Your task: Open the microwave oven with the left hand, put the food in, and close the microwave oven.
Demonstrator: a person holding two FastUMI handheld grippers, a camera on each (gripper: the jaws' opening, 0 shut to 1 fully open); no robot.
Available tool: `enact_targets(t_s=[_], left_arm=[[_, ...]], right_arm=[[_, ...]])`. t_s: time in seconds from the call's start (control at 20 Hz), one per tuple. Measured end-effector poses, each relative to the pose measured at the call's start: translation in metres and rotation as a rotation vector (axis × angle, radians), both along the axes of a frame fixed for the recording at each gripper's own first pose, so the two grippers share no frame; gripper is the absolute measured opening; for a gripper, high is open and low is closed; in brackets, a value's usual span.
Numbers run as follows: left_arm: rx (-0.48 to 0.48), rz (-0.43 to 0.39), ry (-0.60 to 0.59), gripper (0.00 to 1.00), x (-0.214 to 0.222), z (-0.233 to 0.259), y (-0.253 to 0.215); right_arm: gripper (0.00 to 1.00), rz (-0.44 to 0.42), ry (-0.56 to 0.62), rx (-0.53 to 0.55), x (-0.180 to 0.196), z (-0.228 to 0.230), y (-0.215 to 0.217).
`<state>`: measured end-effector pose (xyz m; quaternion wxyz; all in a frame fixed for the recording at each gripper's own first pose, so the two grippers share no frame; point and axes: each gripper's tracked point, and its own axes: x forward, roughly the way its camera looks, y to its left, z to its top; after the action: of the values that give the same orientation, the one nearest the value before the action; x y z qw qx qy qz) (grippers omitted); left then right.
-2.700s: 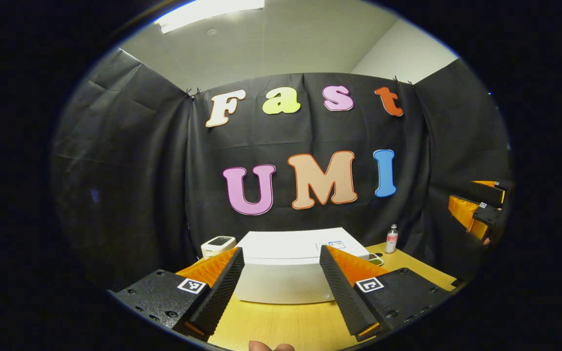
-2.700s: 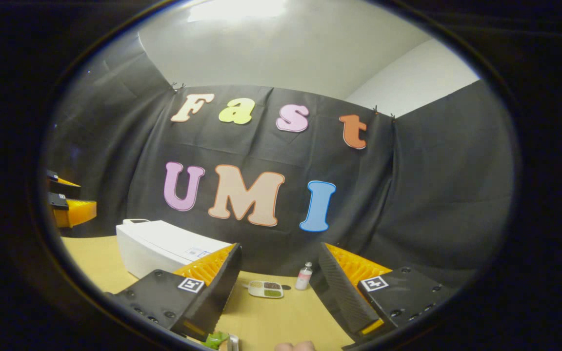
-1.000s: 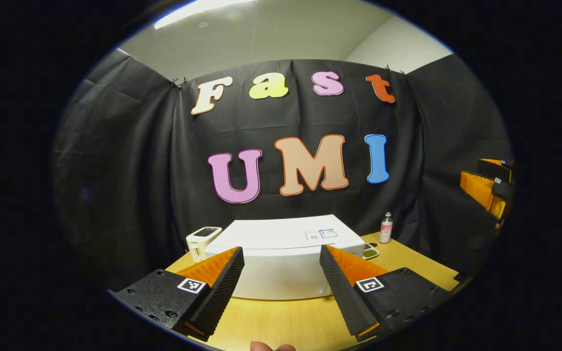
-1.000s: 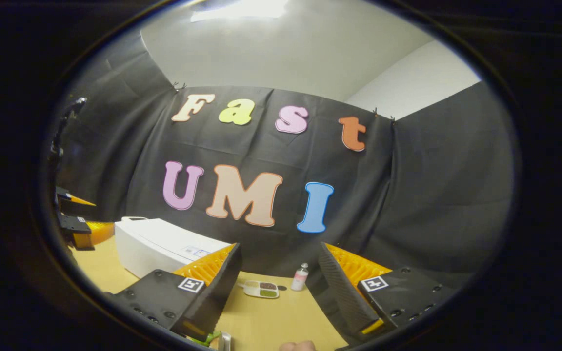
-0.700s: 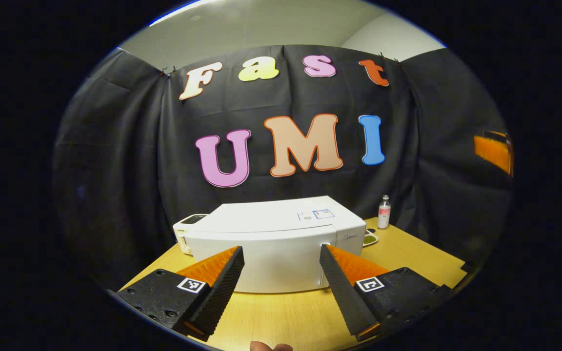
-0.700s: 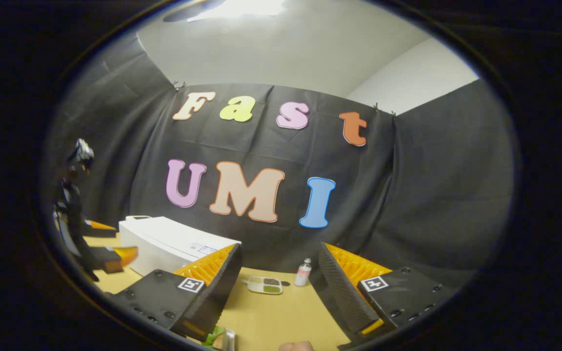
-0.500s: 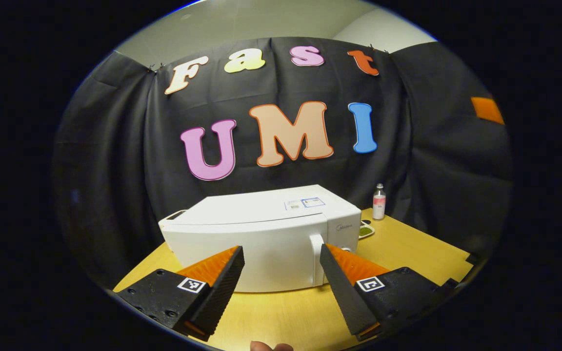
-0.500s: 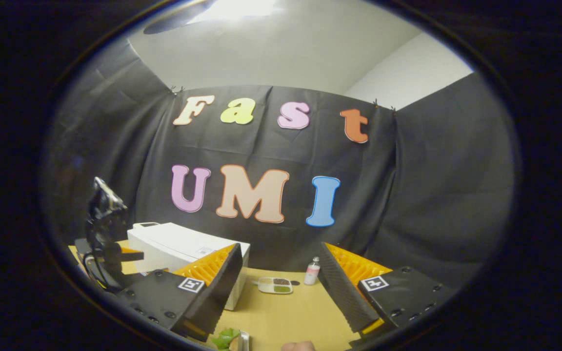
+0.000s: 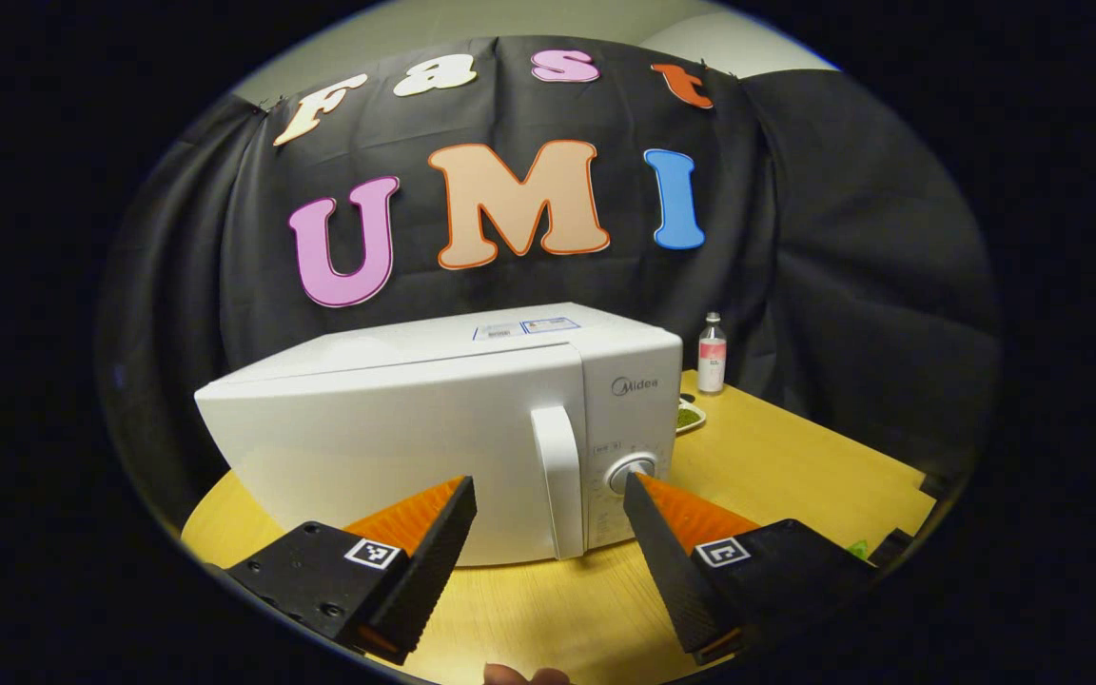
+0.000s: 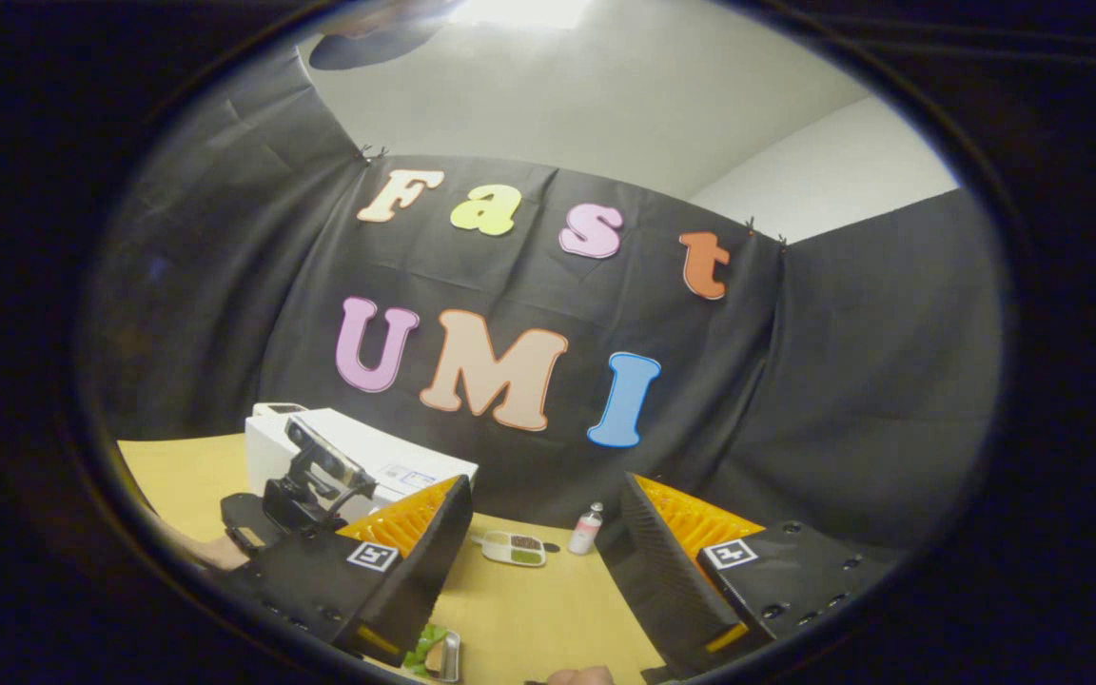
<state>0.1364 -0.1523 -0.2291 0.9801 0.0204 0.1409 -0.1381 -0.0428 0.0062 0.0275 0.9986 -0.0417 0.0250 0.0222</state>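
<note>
Two ridged, wedge-shaped fingers of the left gripper (image 9: 550, 533) stand spread apart, empty, just before the boxy white microwave oven's (image 9: 434, 428) shut door and its upright bar handle (image 9: 557, 480). Right of the oven on the wooden table (image 9: 795, 466), the right gripper (image 10: 540, 561) hangs released, with a small food tray (image 10: 513, 547) beyond it.

A big white box-shaped microwave oven (image 9: 434, 428) sits in the middle of the left gripper view, on a yellow wooden table (image 9: 795, 466). Its door is shut. A tall white handle (image 9: 559, 480) stands upright on the door, and a round silver knob (image 9: 631, 470) is just to its right. In the right gripper view, a small white tray of green and brown food (image 10: 514, 548) lies flat on the table, low in the middle.
</note>
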Motion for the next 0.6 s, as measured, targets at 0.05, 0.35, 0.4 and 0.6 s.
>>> enact_targets(t_s=[0.05,0.35,0.4,0.6], left_arm=[[0.009,0.0,0.009,0.96,0.004,-0.009,-0.003],[0.011,0.006,0.051,0.96,0.018,-0.033,-0.011],[0.019,0.02,0.051,0.9,0.019,-0.033,-0.009],[0.049,0.028,0.082,0.55,0.033,-0.05,-0.012]], right_arm=[[0.97,0.012,0.006,0.005,-0.001,0.0,0.005],[0.97,0.031,0.032,0.003,0.005,-0.007,0.005],[0.97,0.039,0.035,-0.019,0.005,-0.009,0.005],[1.0,0.032,0.041,-0.003,0.009,-0.008,-0.005]])
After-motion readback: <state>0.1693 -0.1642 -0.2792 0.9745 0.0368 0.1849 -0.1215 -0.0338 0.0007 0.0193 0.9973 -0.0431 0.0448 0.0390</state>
